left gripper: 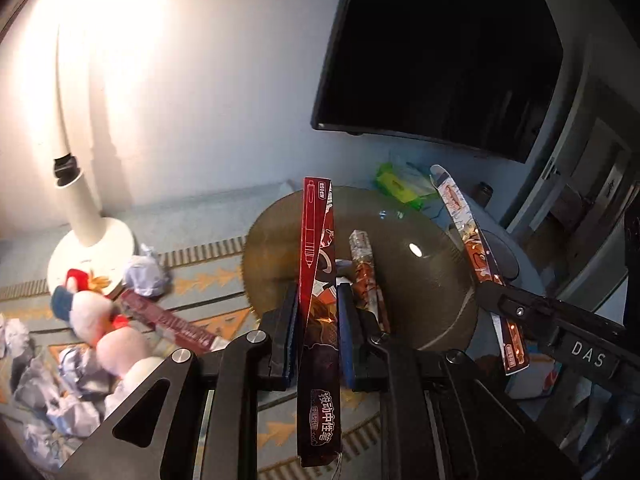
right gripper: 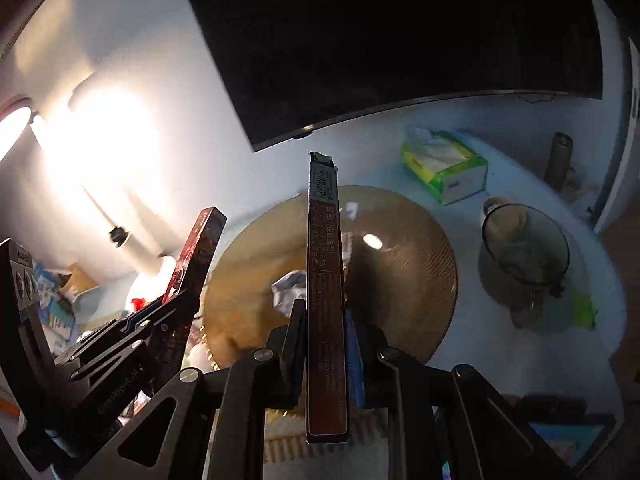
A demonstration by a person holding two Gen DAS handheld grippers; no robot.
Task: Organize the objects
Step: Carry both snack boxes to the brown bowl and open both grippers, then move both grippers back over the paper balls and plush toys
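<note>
My left gripper (left gripper: 318,312) is shut on a long red pen box (left gripper: 318,280) that stands upright above a round straw tray (left gripper: 420,288). My right gripper (right gripper: 324,320) is shut on a similar long pen box (right gripper: 325,288), its dark printed back facing the camera, also upright over the tray (right gripper: 412,280). In the left wrist view the right gripper (left gripper: 492,300) and its box (left gripper: 468,236) show at the right. In the right wrist view the left gripper (right gripper: 176,308) and its red box (right gripper: 198,248) show at the left. One more patterned pen box (left gripper: 366,276) lies in the tray.
A white lamp (left gripper: 86,216), a plush toy (left gripper: 92,308), another red box (left gripper: 172,322) and crumpled papers (left gripper: 144,274) lie left on the patterned cloth. A green tissue box (right gripper: 444,168), a dark glass bowl (right gripper: 524,264) and a monitor (right gripper: 380,40) stand behind and right.
</note>
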